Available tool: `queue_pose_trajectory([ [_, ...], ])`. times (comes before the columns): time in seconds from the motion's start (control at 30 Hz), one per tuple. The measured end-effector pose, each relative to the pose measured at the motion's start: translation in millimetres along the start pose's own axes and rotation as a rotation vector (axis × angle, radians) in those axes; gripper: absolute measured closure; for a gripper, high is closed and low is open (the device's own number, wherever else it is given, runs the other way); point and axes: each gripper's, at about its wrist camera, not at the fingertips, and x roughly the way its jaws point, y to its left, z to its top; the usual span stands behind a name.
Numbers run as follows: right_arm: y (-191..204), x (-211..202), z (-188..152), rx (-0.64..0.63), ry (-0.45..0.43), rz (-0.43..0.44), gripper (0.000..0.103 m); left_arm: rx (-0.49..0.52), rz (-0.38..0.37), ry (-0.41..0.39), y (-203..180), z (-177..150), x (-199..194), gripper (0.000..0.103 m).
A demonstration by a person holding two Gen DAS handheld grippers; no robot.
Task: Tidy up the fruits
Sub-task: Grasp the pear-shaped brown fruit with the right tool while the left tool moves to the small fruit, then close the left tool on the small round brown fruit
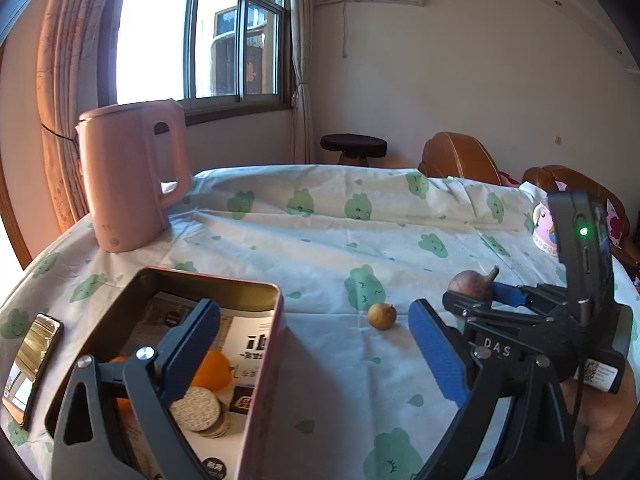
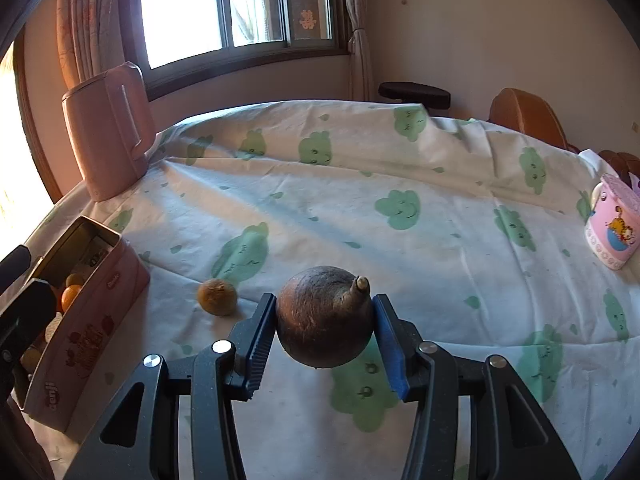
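Cloud-print tablecloth [image 2: 440,184] covers the table. Right gripper [image 2: 325,330] pinches the dark stemmed fruit [image 2: 322,320] between its pads. Left gripper [image 1: 312,352] is spread wide over the pink tin [image 1: 264,360] holding oranges [image 1: 214,370]. Small brown fruit [image 2: 217,297] lies nearby on the cloth; pink kettle [image 1: 132,176] stands beyond.

Strong daylight pours through the window [image 1: 200,40], which is blown out to white in both views. Warm orange light catches the curtain [image 1: 60,80] and the kettle [image 1: 132,176]. Soft shadows fall across the tablecloth [image 2: 360,184] toward the near edge. Both pictures are sharp, bowed by the fisheye, with dark rounded corners.
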Motion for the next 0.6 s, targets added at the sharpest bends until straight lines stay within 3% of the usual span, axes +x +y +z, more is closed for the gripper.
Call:
queue_pose_trajectory([
  [0.17, -35.0, -4.9, -1.3, 0.022, -0.016, -0.099, 0.053, 0.029, -0.043, 0.095, -26.6, 2.5, 34.7, 0.015],
  [0.33, -53.9, -8.1, -1.6, 0.067, -0.02, -0.077, 0.053, 0.064, -0.054, 0.174, -48.0, 4.2, 65.9, 0.03],
  [0.43, -53.5, -6.5, -1.7, 0.068, -0.015, -0.065, 0.053, 0.063, -0.073, 0.236, -51.2, 3.1, 84.0, 0.046],
  [0.6, -50.0, -3.7, -1.7, 0.057, -0.004, -0.062, 0.053, 0.053, -0.094, 0.301, -51.8, 2.6, 101.8, 0.062],
])
